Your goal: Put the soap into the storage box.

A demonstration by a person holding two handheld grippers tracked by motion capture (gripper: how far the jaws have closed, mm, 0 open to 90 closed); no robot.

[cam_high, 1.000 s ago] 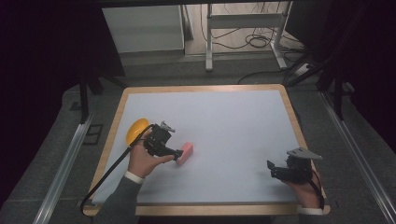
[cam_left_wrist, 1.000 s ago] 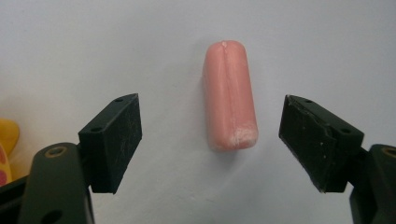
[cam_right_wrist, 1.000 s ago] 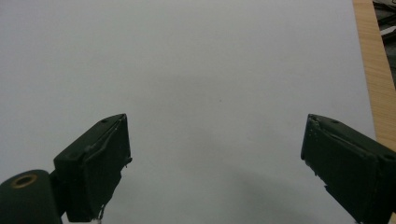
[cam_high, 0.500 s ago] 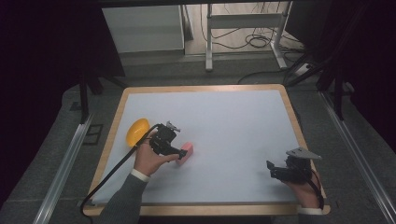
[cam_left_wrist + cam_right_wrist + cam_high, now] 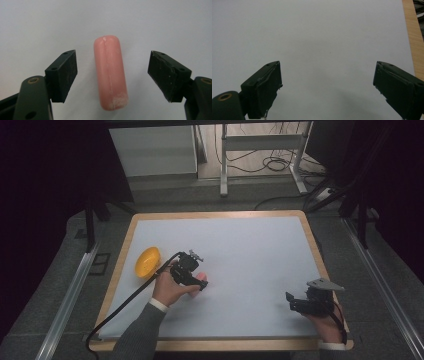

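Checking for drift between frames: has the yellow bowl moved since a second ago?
No. The yellow bowl sits at the same spot beside the table's left wooden edge.

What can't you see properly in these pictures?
- High view: most of the pink sausage is hidden behind the left gripper and the hand.
- High view: the inside of the yellow bowl is too small to check.
- Left gripper view: whether the sausage touches the sheet underneath cannot be told.
- High view: the right gripper is dark, so its jaws are hard to read.

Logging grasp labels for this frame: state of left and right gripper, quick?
Left gripper: open, fingers either side of the pink sausage, not touching it.
Right gripper: open, holding nothing, over the white table.
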